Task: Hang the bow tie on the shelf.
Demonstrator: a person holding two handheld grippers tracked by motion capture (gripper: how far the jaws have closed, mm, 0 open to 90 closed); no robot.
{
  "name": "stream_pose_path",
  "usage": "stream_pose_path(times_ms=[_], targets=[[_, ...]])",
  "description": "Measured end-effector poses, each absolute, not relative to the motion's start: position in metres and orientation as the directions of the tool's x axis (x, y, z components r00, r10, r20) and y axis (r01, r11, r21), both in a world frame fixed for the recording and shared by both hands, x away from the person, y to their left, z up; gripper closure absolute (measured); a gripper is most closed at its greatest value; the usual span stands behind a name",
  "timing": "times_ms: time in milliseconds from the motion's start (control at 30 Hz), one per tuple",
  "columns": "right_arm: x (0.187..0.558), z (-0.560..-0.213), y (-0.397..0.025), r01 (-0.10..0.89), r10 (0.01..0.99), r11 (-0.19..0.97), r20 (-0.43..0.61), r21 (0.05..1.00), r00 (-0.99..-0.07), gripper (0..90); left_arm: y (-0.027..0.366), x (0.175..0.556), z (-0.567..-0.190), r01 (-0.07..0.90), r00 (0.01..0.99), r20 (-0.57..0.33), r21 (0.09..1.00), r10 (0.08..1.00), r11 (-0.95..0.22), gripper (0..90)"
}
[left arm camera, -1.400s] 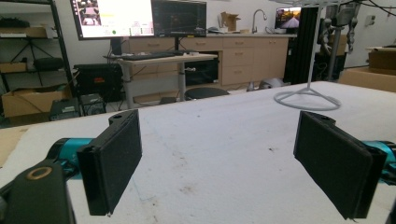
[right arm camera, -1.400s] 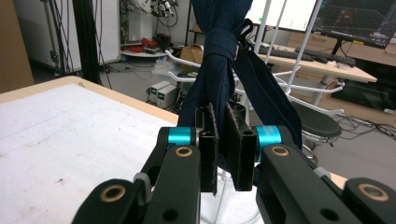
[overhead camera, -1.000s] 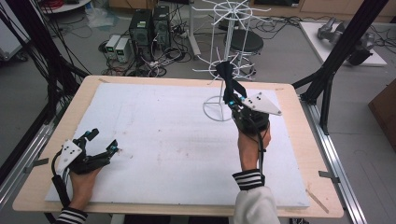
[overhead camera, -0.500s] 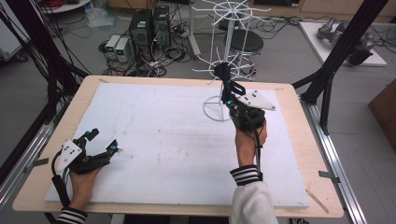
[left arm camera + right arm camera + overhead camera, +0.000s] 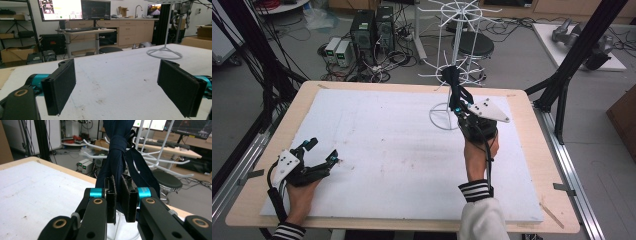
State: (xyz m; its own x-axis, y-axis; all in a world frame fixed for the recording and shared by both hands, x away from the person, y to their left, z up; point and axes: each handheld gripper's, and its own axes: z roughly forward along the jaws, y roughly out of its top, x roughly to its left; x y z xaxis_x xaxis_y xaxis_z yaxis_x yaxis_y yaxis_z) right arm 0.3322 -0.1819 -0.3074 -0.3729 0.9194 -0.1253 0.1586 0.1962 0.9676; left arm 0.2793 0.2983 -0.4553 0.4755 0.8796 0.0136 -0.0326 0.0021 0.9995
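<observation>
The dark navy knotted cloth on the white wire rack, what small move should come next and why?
Probably lift the right gripper slightly to slip the dark navy knotted cloth off the white wire rack: its jaws look clamped on the cloth below the knot, and the left gripper rests open on the table.

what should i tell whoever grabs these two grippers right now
Right gripper: shut on the dark blue cloth, which hangs knotted at the white wire rack at the far side of the table.
Left gripper: open, holding nothing, low over the white board near the person's side.
Done: cloth is gripped at the rack.
Left: whether it hangs from an arm can't be told; probably hook it or free it, then let go.
</observation>
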Motion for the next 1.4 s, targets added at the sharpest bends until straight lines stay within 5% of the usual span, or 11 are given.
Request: stream_pose_path(times_ms=[533,1400], targets=[[0.322,-0.295,-0.191,0.112,0.930,0.175,-0.127,0.978,-0.346,83.5,0.298,0.279,-0.455,-0.033,0.475,0.018,0.999,0.880,-0.002,15.7],[0.355,-0.315,-0.180,0.218,0.932,0.200,-0.117,0.955,-0.342,83.5,0.298,0.279,-0.455,-0.032,0.476,0.012,0.999,0.879,0.003,15.7]])
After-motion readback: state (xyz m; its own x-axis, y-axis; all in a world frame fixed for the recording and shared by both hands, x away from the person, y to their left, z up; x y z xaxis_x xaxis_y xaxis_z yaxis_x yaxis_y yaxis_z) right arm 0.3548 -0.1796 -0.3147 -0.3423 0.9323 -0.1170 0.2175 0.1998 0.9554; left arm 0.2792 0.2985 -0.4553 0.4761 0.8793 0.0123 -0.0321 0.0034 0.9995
